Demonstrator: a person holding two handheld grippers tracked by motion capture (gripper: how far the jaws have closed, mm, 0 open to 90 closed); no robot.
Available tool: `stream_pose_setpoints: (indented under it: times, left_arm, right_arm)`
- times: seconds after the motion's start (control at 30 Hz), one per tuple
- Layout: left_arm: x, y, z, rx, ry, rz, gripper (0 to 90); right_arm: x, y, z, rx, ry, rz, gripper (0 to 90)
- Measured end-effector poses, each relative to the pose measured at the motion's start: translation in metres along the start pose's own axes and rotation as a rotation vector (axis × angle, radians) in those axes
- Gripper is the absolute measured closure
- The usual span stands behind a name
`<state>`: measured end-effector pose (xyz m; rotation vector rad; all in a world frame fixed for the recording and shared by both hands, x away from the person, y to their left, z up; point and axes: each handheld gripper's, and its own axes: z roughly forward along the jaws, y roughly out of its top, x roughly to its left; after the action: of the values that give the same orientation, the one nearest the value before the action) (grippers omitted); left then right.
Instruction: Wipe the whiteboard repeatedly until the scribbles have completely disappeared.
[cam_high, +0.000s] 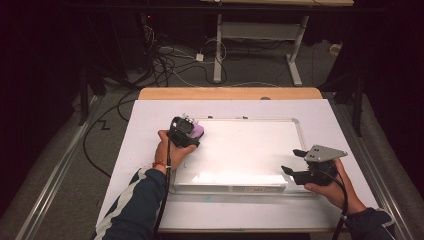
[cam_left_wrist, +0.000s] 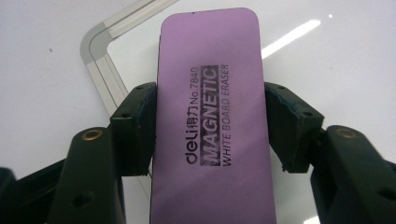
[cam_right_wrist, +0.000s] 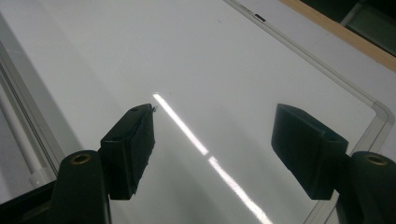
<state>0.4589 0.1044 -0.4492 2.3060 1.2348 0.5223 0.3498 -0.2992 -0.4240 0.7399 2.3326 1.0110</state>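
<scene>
A whiteboard (cam_high: 250, 150) with a silver frame lies flat on the white table. My left gripper (cam_high: 189, 131) is shut on a purple magnetic whiteboard eraser (cam_high: 198, 131) at the board's far left corner. In the left gripper view the eraser (cam_left_wrist: 212, 121) is clamped between both black jaws, above the board's rounded corner (cam_left_wrist: 95, 39). My right gripper (cam_high: 295, 162) stands open over the board's right edge, with nothing between its jaws. In the right gripper view the right gripper (cam_right_wrist: 215, 149) looks across the blank whiteboard (cam_right_wrist: 187, 60).
The table's wooden far edge (cam_high: 230, 93) shows beyond the white cover. Cables (cam_high: 165, 60) trail on the floor behind, near a desk leg (cam_high: 218, 50). The board's pen tray (cam_high: 230, 188) runs along its near edge.
</scene>
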Motion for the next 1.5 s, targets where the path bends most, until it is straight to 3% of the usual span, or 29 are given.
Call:
stream_pose_setpoints:
  times: [0.43,0.5,0.63,0.7,0.77,0.93,1.03,1.13,1.2,1.23,1.27,1.33,1.43,1.5]
  left_arm:
    - [-0.01,-0.011,-0.013,0.027,-0.071,0.063,38.4]
    - [-0.013,-0.012,-0.014,0.024,-0.068,0.063,38.3]
    - [-0.01,-0.012,-0.012,-0.006,-0.084,0.027,37.6]
    - [-0.009,-0.011,-0.012,-0.029,-0.107,0.017,32.6]
    - [-0.01,-0.01,-0.015,-0.042,-0.084,0.037,26.1]
    - [-0.01,0.002,-0.019,-0.105,-0.083,0.088,22.3]
    - [-0.008,0.012,-0.013,-0.104,-0.099,0.134,24.4]
    - [-0.011,0.018,-0.003,-0.077,-0.089,0.219,29.2]
    - [-0.012,0.019,0.005,-0.042,-0.04,0.248,33.1]
    - [-0.011,0.02,0.009,-0.024,-0.009,0.248,34.1]
    - [-0.008,0.02,0.011,-0.029,-0.011,0.238,34.7]
    - [0.0,0.02,0.014,-0.034,-0.035,0.188,35.0]
    - [0.013,0.024,0.017,-0.042,-0.022,0.11,35.0]
    - [0.022,0.025,0.019,-0.05,-0.06,0.039,34.4]
  right_arm:
    - [0.0,0.0,0.001,0.002,0.005,-0.005,30.4]
    - [0.0,0.0,0.001,0.003,0.009,-0.004,30.3]
    - [0.0,0.0,0.002,0.008,0.008,-0.008,30.2]
    - [0.001,0.001,0.001,0.004,0.009,-0.011,30.1]
    - [0.0,0.001,0.001,0.001,0.006,-0.008,30.0]
    - [-0.001,0.0,0.001,0.004,0.007,-0.005,30.0]
    - [0.0,0.001,0.001,0.002,0.012,-0.009,30.1]
    - [0.0,0.001,0.002,0.001,0.018,-0.012,30.1]
    - [0.0,0.001,0.002,0.005,0.019,-0.009,30.1]
    - [0.0,0.0,0.002,0.006,0.019,-0.008,30.1]
    - [0.0,0.0,0.002,0.005,0.017,-0.007,30.1]
    - [-0.001,0.0,0.002,0.005,0.017,-0.003,30.2]
    - [-0.001,-0.001,0.003,0.005,0.019,-0.003,30.2]
    - [-0.001,-0.001,0.003,0.007,0.022,-0.007,30.1]
